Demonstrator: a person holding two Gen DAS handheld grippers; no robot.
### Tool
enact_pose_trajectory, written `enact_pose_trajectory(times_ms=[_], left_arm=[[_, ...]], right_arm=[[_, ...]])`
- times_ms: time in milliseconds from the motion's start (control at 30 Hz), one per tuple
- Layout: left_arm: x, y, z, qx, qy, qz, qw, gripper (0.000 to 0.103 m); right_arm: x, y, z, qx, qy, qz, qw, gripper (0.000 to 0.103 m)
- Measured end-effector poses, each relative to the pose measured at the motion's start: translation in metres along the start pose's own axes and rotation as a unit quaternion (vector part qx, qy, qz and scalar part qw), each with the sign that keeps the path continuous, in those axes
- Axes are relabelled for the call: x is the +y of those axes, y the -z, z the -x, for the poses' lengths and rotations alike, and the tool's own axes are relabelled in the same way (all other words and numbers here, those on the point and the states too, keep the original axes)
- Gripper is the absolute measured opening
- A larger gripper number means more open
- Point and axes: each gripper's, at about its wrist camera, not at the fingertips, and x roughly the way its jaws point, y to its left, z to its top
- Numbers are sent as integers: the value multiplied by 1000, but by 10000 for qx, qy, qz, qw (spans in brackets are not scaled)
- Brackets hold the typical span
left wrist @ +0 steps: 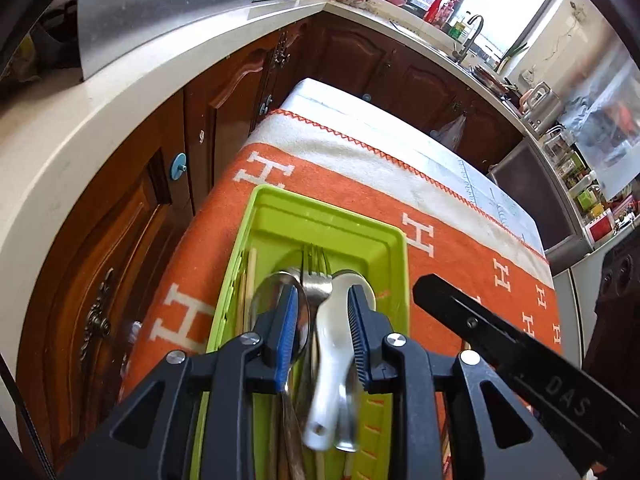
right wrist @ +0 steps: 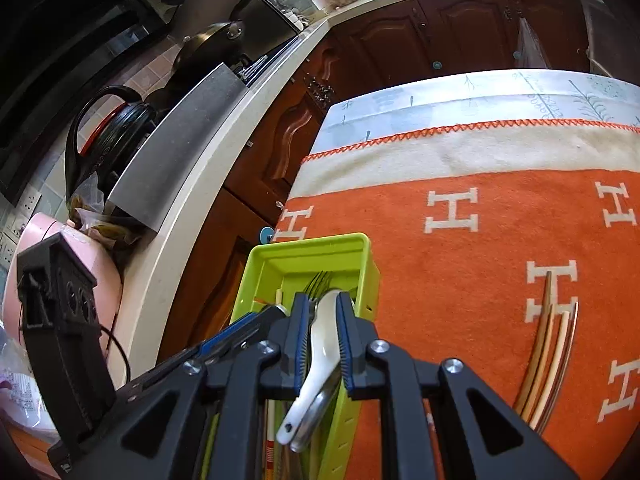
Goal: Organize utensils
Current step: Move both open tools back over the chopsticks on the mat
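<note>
We see a lime-green utensil tray lying near the left edge of a counter draped in an orange blanket patterned with white H letters, with dark wooden cabinets beyond that edge. Both of our grippers are over the tray. From the right wrist view, the right gripper has its blue-padded fingers on either side of a white ceramic spoon, apparently gripping it; the spoon's bowl points toward the far end of the tray and its handle runs back between the fingers, with a steel spoon handle just beneath it. Past the fingertips, the tines of steel forks rest in the tray toward its far wall. In the left wrist view, the left gripper hovers over the same tray with its fingers spread; the white spoon and the forks appear in the gap between them, and a steel spoon lies partly behind the left finger, so we cannot tell whether anything touches the pads. A few chopsticks lie along the tray's left wall. Out on the blanket, well to the right of the tray, a loose bundle of chopsticks lies by itself.
</note>
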Motion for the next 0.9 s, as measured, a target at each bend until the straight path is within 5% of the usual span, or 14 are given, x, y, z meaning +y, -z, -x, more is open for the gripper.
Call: enact_pose_trajectory(times_ms=[267, 400, 900], left_arm=[[-23, 15, 35, -172, -153, -359, 9991, 29], [-43, 28, 54, -314, -140, -618, 9975, 45], [-110, 78, 67, -151, 344, -1229, 9917, 53]], right_arm=[[-6, 8, 21, 45, 127, 171, 9998, 14], [-16, 17, 38, 81, 272, 264, 9992, 14], [-76, 55, 114, -209, 959, 223, 9949, 14]])
